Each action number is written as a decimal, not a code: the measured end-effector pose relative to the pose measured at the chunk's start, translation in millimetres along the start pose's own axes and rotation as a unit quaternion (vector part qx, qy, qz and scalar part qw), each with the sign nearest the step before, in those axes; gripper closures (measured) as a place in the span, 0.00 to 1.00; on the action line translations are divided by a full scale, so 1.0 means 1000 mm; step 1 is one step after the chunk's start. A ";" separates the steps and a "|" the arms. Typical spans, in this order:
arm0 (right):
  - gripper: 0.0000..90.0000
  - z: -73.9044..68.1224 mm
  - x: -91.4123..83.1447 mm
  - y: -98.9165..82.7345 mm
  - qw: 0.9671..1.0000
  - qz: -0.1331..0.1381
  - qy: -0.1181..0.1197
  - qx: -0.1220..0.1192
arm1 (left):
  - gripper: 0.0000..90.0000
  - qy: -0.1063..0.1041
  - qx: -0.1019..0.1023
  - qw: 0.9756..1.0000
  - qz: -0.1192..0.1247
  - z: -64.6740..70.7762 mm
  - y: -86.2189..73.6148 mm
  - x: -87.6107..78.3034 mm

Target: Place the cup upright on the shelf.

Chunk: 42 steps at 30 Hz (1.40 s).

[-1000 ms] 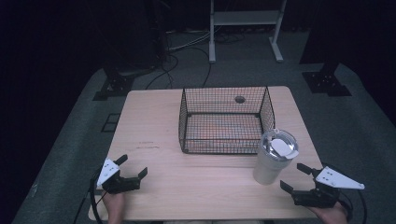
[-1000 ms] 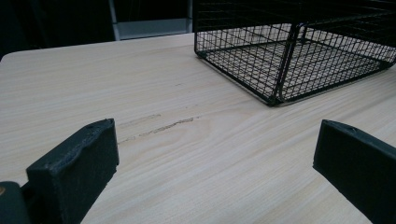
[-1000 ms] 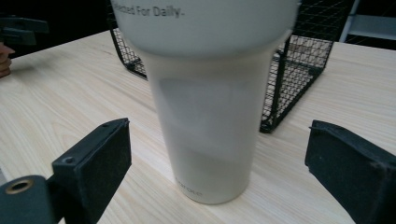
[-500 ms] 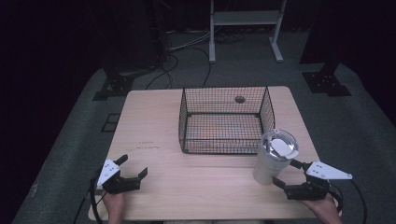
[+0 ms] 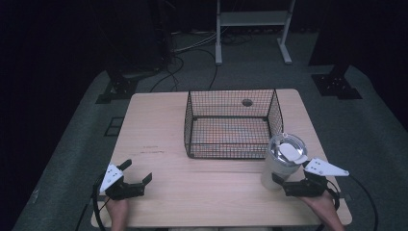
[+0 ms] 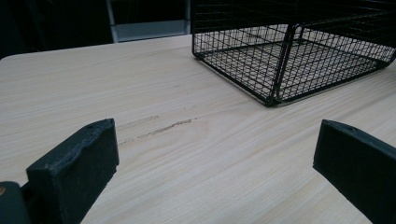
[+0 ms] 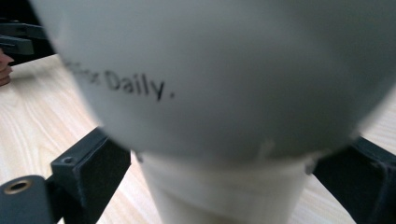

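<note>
The tumbler [image 5: 283, 161] is standing upright at the counter's [image 5: 159, 125] right front, just beside the wire basket's [image 5: 231, 124] near right corner in the high view, its lid on. There the right gripper [image 5: 284, 185] is sitting against its base, and the left gripper [image 5: 137, 179] is resting well apart at the left front. The left gripper view is showing its fingers [image 6: 77, 161] spread wide over bare wood, holding nothing, with the basket [image 6: 289, 56] empty. The right gripper view is showing open fingers [image 7: 91, 165] flanking the tumbler's [image 7: 224, 84] narrow foot, with blurred lettering ending "Daily."

tumbler [image 7: 224, 84]: blurred, top cut off | lettering partly unreadable
</note>
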State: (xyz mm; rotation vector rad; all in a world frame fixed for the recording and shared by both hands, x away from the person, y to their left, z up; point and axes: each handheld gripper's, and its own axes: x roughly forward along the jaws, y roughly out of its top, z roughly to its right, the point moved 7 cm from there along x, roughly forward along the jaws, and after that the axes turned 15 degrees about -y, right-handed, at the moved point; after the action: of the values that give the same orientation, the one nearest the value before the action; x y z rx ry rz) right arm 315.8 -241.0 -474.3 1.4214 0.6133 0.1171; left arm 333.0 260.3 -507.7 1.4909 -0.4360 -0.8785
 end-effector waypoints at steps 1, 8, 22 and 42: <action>0.07 -0.001 0.003 0.000 1.000 0.003 -0.003 -0.001 | 0.00 0.000 0.000 1.000 0.000 0.000 0.000 0.000; 0.07 -0.004 0.010 0.002 1.000 0.010 -0.005 0.011 | 0.00 0.000 0.000 1.000 0.000 0.000 0.000 0.000; 0.09 -0.005 0.011 0.003 1.000 0.023 -0.012 -0.001 | 0.00 -0.002 -0.002 1.000 0.003 0.000 0.000 0.000; 0.09 -0.051 0.012 0.061 0.996 0.039 0.066 -0.039 | 0.00 -0.007 0.000 1.000 0.002 0.001 0.000 0.000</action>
State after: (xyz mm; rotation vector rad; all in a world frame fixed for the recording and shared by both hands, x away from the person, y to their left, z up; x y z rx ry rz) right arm 319.7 -180.3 -422.3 1.3694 0.6537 0.2958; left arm 332.3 259.8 -507.2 1.4841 -0.4501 -0.8858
